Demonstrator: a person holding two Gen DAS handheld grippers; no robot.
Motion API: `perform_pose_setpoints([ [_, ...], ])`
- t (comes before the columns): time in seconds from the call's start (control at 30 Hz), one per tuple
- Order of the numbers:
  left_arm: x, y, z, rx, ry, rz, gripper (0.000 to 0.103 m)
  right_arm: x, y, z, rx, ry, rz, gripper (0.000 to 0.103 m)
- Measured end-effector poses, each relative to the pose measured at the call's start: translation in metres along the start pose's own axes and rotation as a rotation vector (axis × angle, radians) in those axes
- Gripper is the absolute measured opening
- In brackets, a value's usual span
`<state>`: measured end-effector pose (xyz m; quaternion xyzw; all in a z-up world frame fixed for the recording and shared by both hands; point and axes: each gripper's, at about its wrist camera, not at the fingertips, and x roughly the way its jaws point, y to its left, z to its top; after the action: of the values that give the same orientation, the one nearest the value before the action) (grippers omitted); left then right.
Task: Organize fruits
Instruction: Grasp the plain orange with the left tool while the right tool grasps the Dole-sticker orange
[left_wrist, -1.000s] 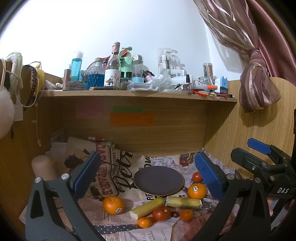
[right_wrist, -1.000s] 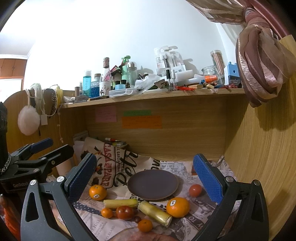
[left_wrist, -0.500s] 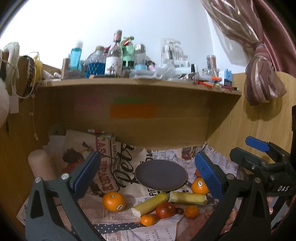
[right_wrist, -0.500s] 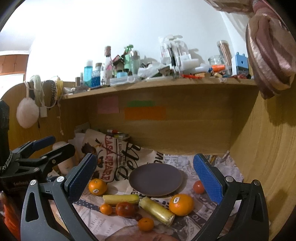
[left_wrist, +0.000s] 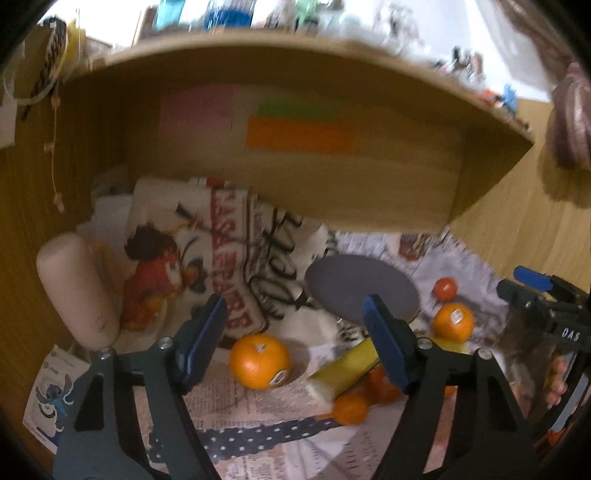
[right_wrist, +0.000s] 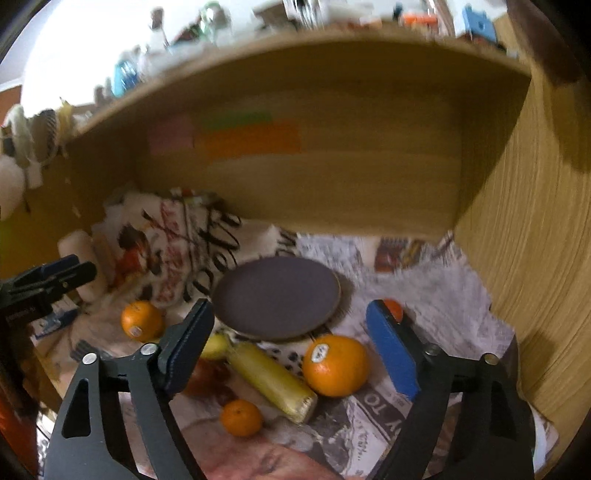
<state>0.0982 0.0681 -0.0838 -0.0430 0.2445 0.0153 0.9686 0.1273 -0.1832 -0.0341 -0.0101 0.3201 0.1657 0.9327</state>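
Note:
A dark round plate (left_wrist: 360, 286) (right_wrist: 277, 295) lies on newspaper under the shelf. My left gripper (left_wrist: 295, 343) is open, with a stickered orange (left_wrist: 259, 360) between its fingers' line of sight, a little ahead. My right gripper (right_wrist: 290, 347) is open above a second stickered orange (right_wrist: 335, 364) and a yellow banana piece (right_wrist: 271, 380). Another banana piece (left_wrist: 345, 371), a small mandarin (right_wrist: 241, 417) (left_wrist: 350, 408), a tomato (right_wrist: 207, 376) and a small red tomato (left_wrist: 444, 288) (right_wrist: 392, 308) lie around. The left orange also shows in the right wrist view (right_wrist: 141, 320).
A printed cloth bag (left_wrist: 221, 251) leans at the back left beside a cream cylinder (left_wrist: 75, 291). The wooden side wall (right_wrist: 535, 258) stands close on the right. The overhead shelf (left_wrist: 295, 92) carries several bottles. Newspaper (right_wrist: 424, 280) covers the desk.
Both grippers have moved down and forward toward the fruit, so the fruit and plate look larger. Both stay open. The frames are motion-blurred now.

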Motion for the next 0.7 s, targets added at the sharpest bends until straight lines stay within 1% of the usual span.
perform_pose_setpoints([
  [0.2,0.035,0.016,-0.016,-0.002,0.119,0.023,0.076,0.028,-0.016,-0.009,0.003,0.103,-0.034,0.078],
  [0.37,0.069,0.027,-0.025,-0.002,0.228,0.027,0.076,0.053,-0.032,-0.015,0.041,0.201,-0.049,0.078],
  [0.57,0.1,0.036,-0.035,-0.02,0.33,-0.011,0.076,0.077,-0.048,-0.025,0.091,0.301,-0.033,0.078],
  [0.7,0.117,0.036,-0.04,-0.028,0.378,-0.035,0.076,0.089,-0.051,-0.029,0.107,0.344,-0.022,0.078],
])
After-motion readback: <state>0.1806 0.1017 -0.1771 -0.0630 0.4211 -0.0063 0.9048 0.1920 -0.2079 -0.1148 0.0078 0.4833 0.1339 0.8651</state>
